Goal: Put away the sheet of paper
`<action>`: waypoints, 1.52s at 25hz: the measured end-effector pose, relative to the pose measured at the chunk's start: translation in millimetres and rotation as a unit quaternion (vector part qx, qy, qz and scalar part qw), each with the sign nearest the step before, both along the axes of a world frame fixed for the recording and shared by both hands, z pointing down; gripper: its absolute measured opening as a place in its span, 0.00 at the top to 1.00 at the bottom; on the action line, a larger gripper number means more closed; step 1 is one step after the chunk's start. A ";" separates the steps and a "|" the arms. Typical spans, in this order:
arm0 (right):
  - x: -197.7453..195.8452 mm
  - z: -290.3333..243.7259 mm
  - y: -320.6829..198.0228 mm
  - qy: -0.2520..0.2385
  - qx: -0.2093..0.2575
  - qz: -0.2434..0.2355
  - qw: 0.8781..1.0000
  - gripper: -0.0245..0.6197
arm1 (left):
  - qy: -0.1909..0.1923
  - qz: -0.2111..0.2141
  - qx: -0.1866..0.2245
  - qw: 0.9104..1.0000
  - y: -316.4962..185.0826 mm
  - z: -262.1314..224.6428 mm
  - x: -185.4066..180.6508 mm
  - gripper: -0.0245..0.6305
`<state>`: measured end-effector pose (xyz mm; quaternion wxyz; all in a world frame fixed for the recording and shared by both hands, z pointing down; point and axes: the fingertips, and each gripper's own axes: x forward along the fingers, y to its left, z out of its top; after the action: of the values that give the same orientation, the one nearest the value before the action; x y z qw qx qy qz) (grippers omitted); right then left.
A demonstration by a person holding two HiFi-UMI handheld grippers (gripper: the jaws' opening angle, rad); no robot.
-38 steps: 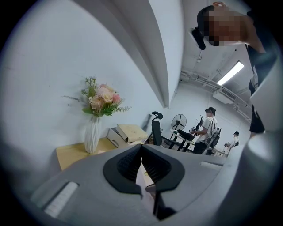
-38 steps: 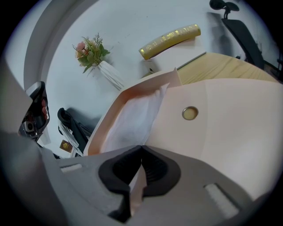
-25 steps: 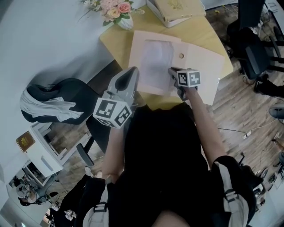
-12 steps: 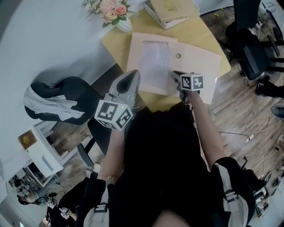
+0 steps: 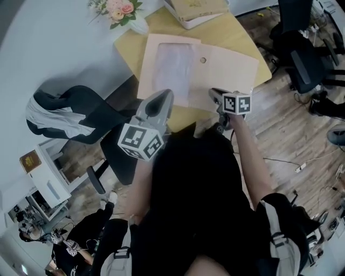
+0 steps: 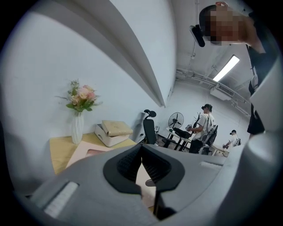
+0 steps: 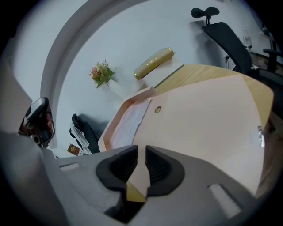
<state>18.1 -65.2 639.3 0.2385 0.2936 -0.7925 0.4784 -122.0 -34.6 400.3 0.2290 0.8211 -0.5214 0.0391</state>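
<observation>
An open pink folder (image 5: 226, 64) lies flat on the yellow table (image 5: 240, 38), with the white sheet of paper (image 5: 172, 67) lying in its left half. The right gripper view also takes in the sheet (image 7: 128, 123) and the folder (image 7: 199, 119). My right gripper (image 5: 214, 92) hovers at the folder's near edge. A narrow gap shows between its jaws, and they hold nothing (image 7: 141, 165). My left gripper (image 5: 161, 96) sits near the sheet's near edge with its jaw tips touching and nothing in them (image 6: 142, 163).
A vase of flowers (image 5: 116, 8) and a flat box (image 5: 197, 11) stand at the table's far side. A dark chair with white cloth over it (image 5: 70, 116) stands left of the table. Office chairs (image 5: 307, 59) stand to the right, and people stand in the background (image 6: 205, 126).
My right gripper has drawn back from the sheet's right edge to the folder's near edge. The left gripper has barely moved. The head view has shifted slightly.
</observation>
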 end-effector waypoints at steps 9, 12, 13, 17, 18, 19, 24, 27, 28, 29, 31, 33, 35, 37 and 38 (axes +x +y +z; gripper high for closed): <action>90.1 -41.6 2.3 -0.007 0.052 0.036 0.998 0.89 | 0.002 0.042 -0.007 0.999 11.7 -0.8 100.1 0.95; 114.3 -60.8 3.0 -0.015 0.074 0.049 0.996 0.90 | 0.001 0.053 -0.006 0.999 16.2 -2.4 126.0 0.95; 121.7 -69.0 2.2 -0.017 0.084 0.053 0.995 0.91 | 0.002 0.055 -0.003 0.998 16.6 -4.4 133.1 0.95; 147.6 -104.8 3.1 -0.025 0.126 0.066 0.989 0.94 | 0.004 0.063 0.011 0.998 18.5 -15.8 157.5 0.95; 152.6 -114.6 3.8 -0.025 0.139 0.067 0.988 0.95 | 0.005 0.065 0.015 0.998 19.2 -18.5 162.3 0.95; 156.9 -124.4 4.4 -0.024 0.151 0.067 0.986 0.95 | 0.006 0.067 0.019 0.998 19.9 -20.9 166.5 0.95; 175.1 -172.3 13.1 -0.027 0.216 0.071 0.973 0.96 | 0.011 0.074 0.032 0.997 28.9 -26.5 182.5 0.95; 184.3 -197.6 28.8 -0.044 0.250 0.076 0.964 0.96 | 0.014 0.074 0.027 0.997 42.7 -23.1 188.7 0.95; 187.3 -206.1 32.4 -0.051 0.260 0.080 0.961 0.96 | 0.015 0.073 0.026 0.997 45.6 -22.9 189.8 0.95; 190.2 -214.6 35.0 -0.057 0.271 0.083 0.957 0.96 | 0.017 0.070 0.027 0.997 47.5 -23.3 190.5 0.95; 195.0 -230.2 39.2 -0.069 0.292 0.087 0.950 0.96 | 0.018 0.065 0.031 0.997 50.0 -25.4 191.4 0.95; 198.7 -243.5 44.4 -0.077 0.312 0.086 0.943 0.96 | 0.016 0.061 0.035 0.997 53.1 -26.8 192.9 0.95; 202.3 -254.2 50.4 -0.076 0.329 0.080 0.938 0.96 | 0.019 0.056 0.036 0.998 57.5 -27.9 194.5 0.95; 205.3 -262.7 54.1 -0.072 0.343 0.075 0.933 0.96 | 0.026 0.048 0.039 0.998 60.1 -30.8 193.9 0.95; 206.3 -266.0 54.9 -0.071 0.348 0.074 0.932 0.96 | 0.027 0.043 0.042 0.998 60.4 -32.5 192.9 0.95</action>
<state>224.4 -10.3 373.3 0.0283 0.3809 -0.9005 0.2081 70.9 25.8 367.9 0.2068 0.8525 -0.4801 0.0047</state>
